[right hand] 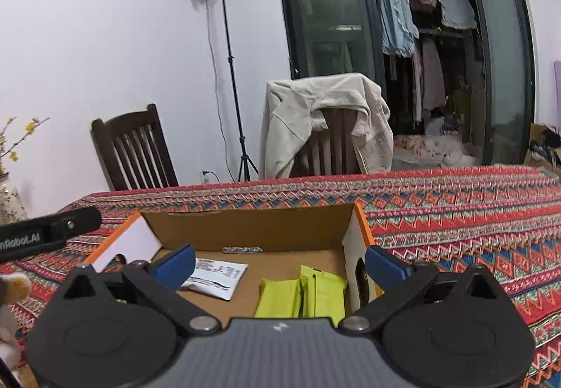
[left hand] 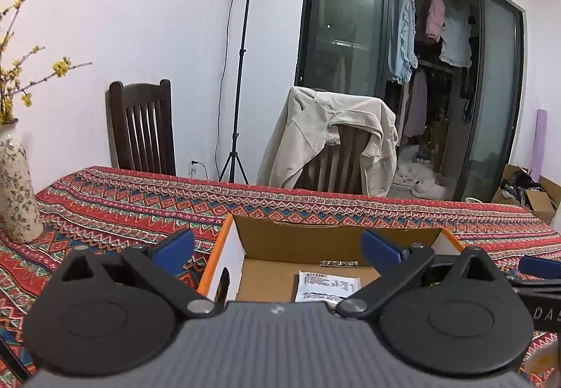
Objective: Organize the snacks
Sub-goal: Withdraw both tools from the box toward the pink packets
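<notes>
Right claw (right hand: pixel 278 263) above boxed snacks (right hand: pixel 301 296)

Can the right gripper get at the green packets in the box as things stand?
Probably yes: the right gripper is open and empty, the box is open-topped, and the green packets lie uncovered just below its fingers.

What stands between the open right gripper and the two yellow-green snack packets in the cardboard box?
Nothing visible does. The right gripper hangs open above the brown cardboard box, which has no lid, and the two yellow-green snack packets lie uncovered on its floor. The white printed sachet lies apart, to their left.
</notes>
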`<state>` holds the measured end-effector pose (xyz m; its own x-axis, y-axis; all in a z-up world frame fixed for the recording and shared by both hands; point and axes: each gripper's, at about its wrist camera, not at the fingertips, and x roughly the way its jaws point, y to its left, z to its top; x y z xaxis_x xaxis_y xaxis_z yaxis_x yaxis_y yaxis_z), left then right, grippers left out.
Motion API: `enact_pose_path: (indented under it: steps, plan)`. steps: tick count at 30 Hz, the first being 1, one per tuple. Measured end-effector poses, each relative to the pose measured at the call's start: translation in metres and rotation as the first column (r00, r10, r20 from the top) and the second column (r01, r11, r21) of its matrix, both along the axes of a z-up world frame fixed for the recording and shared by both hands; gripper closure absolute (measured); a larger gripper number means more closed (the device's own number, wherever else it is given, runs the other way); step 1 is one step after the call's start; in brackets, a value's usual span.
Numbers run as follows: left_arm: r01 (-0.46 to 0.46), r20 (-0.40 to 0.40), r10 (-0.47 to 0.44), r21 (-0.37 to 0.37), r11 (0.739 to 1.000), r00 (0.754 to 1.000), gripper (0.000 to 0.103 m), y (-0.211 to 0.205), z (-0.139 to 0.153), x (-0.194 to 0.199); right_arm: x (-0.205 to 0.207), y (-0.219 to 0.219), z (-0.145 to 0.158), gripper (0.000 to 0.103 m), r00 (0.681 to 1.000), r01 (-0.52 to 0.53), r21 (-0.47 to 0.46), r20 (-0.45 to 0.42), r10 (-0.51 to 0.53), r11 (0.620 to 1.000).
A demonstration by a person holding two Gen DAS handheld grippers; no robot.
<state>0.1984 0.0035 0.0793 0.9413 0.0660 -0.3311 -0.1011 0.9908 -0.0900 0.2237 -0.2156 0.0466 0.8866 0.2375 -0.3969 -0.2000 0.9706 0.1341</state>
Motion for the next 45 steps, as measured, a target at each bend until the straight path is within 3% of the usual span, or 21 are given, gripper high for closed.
enact_pose_path:
  steps: [14, 31, 39, 45]
  plan:
    - [0.047, 0.026, -0.048, 0.029, 0.998, 0.999, 0.0, 0.002, 0.005, -0.075, -0.074, -0.005, 0.012, 0.0, 0.998, -0.036, -0.044, 0.059, 0.039, 0.998]
    - [0.055, -0.037, -0.054, 0.02, 0.998, 0.998, 0.0, 0.024, -0.037, -0.134, -0.136, -0.006, -0.034, 0.0, 0.997, -0.078, -0.073, -0.036, 0.075, 0.994]
    - [0.057, -0.065, -0.056, 0.014, 0.998, 0.996, 0.0, 0.034, -0.056, -0.144, -0.139, -0.012, -0.055, 0.0, 0.992, -0.078, -0.056, -0.107, 0.071, 0.995]
    - [0.056, -0.057, -0.056, 0.003, 0.998, 0.997, 0.0, 0.036, -0.06, -0.143, -0.142, -0.012, -0.058, 0.0, 0.992, -0.07, -0.067, -0.112, 0.062, 0.995]
